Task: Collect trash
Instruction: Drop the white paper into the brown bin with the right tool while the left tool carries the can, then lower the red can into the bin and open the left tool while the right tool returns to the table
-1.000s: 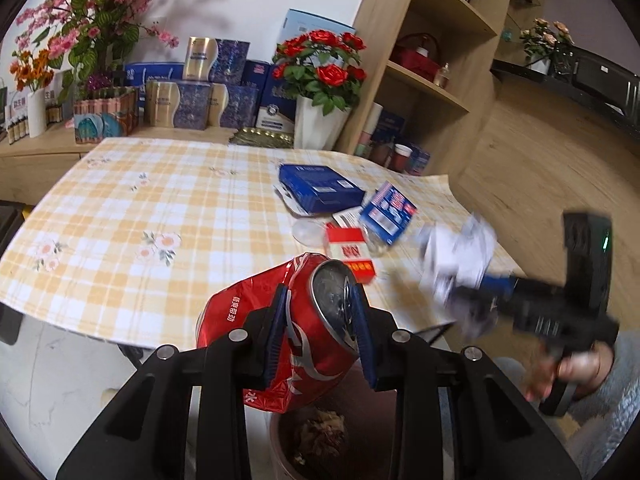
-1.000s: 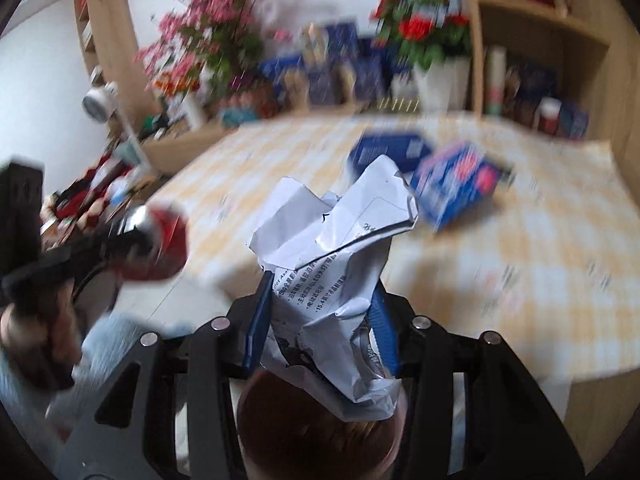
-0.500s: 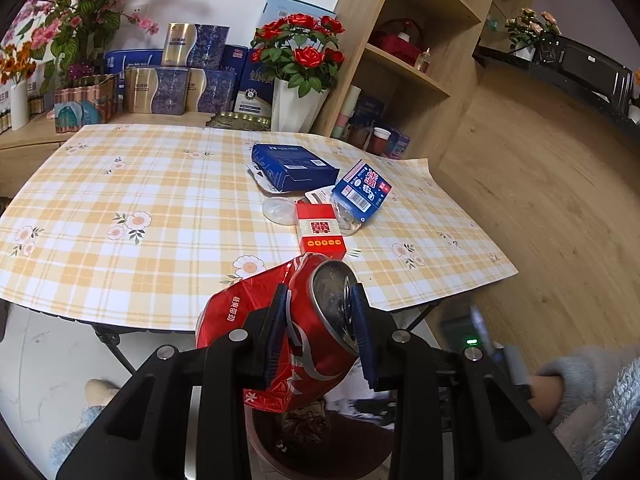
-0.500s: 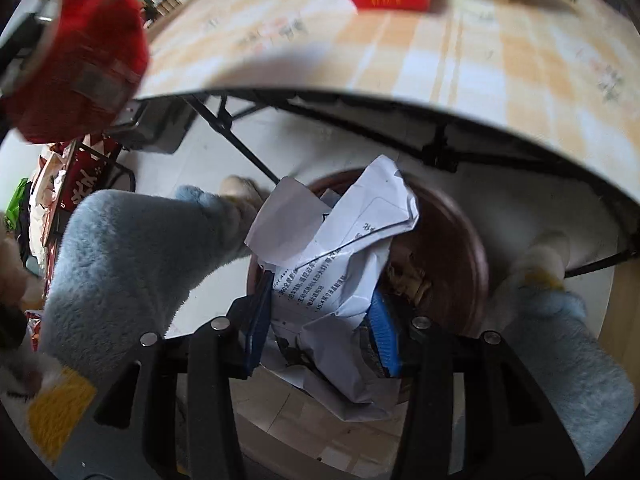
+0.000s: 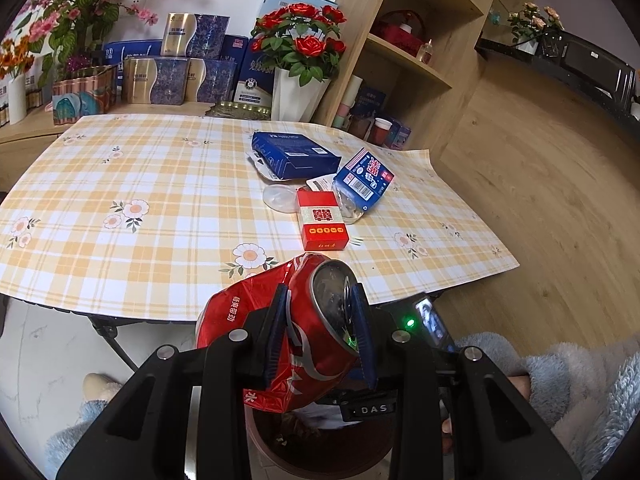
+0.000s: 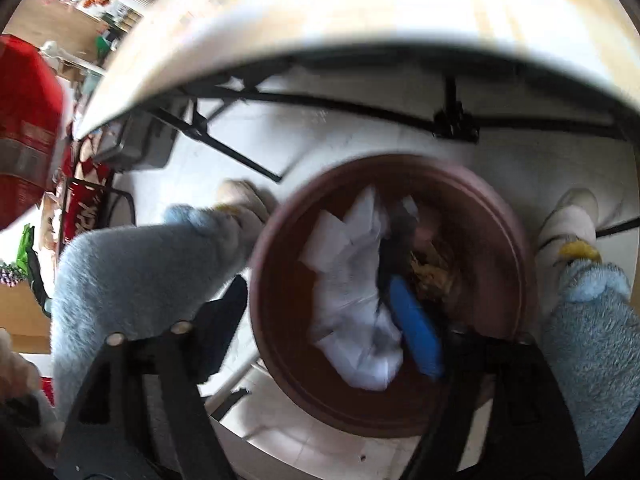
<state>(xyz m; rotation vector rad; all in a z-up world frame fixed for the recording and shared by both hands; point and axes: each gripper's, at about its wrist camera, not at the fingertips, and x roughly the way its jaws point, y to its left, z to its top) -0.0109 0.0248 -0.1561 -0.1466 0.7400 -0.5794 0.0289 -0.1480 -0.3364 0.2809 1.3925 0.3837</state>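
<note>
My left gripper [image 5: 322,334] is shut on a crushed red soda can [image 5: 288,332] and holds it over the brown trash bin [image 5: 320,444] below the table's front edge. The can also shows at the left edge of the right wrist view [image 6: 28,140]. My right gripper [image 6: 324,320] is open, its jaws spread wide above the brown trash bin [image 6: 516,240]. The crumpled white paper [image 6: 352,292] lies inside the bin, free of the fingers. A red box [image 5: 320,220], two blue packets [image 5: 294,154] [image 5: 366,178] and clear plastic lids [image 5: 280,198] lie on the plaid table [image 5: 140,184].
Flower vases, gift boxes and a wooden shelf [image 5: 404,52] stand behind the table. The table's black folding legs [image 6: 452,120] cross above the bin. The person's fleece-clad legs and slippers [image 6: 576,220] flank the bin. The right gripper's body [image 5: 432,320] sits just right of the can.
My right gripper opened and let go of the crumpled paper, which dropped into the bin. My left gripper, still holding the can, shifted slightly over the bin.
</note>
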